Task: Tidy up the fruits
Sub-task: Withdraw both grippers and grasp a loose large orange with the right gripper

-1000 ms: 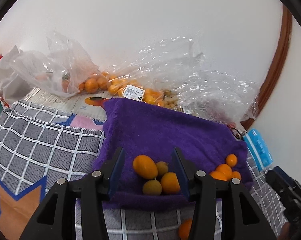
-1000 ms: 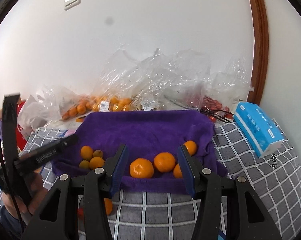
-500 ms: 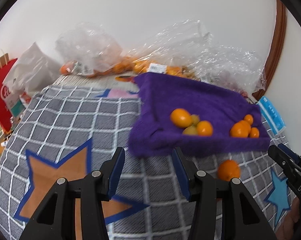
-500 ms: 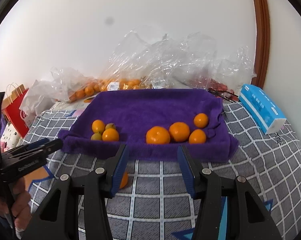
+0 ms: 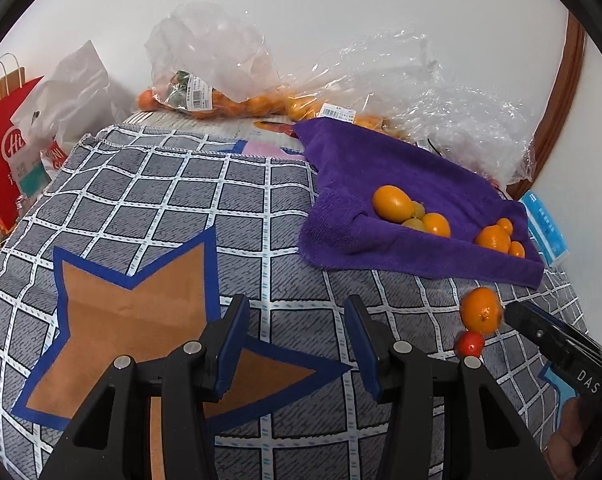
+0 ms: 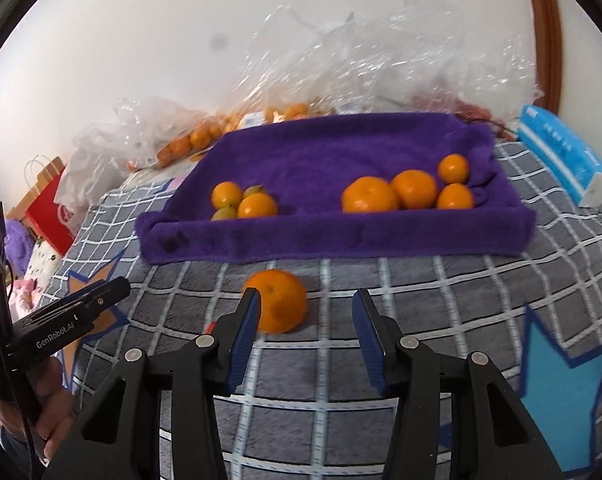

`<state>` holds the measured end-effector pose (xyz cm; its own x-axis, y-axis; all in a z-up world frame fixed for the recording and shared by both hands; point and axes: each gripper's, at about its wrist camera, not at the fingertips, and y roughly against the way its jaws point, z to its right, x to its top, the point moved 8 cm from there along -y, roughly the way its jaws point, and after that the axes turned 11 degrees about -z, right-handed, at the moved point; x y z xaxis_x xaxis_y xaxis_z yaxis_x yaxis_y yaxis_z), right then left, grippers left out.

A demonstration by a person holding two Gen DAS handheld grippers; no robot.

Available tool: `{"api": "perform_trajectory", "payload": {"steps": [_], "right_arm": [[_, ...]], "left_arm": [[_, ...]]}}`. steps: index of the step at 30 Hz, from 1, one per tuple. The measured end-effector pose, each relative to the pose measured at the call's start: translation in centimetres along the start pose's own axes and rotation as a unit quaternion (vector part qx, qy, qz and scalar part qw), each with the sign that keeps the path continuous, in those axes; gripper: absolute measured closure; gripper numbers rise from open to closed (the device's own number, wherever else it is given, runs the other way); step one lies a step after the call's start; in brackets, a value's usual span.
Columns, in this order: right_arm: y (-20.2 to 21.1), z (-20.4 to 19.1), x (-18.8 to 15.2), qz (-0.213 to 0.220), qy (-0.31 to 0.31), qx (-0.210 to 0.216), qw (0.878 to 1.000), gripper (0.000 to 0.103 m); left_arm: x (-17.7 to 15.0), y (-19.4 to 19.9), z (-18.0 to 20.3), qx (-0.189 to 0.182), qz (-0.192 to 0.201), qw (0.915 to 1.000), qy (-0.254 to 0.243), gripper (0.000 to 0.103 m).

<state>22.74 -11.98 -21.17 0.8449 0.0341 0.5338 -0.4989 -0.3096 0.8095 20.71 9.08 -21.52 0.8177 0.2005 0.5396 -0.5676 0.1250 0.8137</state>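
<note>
A purple towel lies on the checked cloth and holds two clusters of fruit: kumquats on its left part and mandarins on its right. One loose mandarin sits on the cloth in front of the towel, with a small red fruit beside it. My right gripper is open, its left finger just in front of the loose mandarin. My left gripper is open and empty over the cloth, left of the towel.
Clear plastic bags of oranges and crumpled wrap line the wall behind the towel. A blue tissue pack lies at the right. A red paper bag stands at the left edge.
Both grippers have pulled back and away from the towel. The left swung left over the star pattern. The loose mandarin now sits between the right gripper's fingertips.
</note>
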Motion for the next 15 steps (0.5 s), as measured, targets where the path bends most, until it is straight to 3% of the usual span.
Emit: {"api": "perform_trajectory", "payload": {"steps": [15], "right_arm": [[-3.8,-1.1,0.4,-0.048,-0.006,0.011,0.999,0.055]], "left_arm": [[-0.1,-0.9,-0.4,-0.001,-0.022,0.9996,0.016,0.056]]}}
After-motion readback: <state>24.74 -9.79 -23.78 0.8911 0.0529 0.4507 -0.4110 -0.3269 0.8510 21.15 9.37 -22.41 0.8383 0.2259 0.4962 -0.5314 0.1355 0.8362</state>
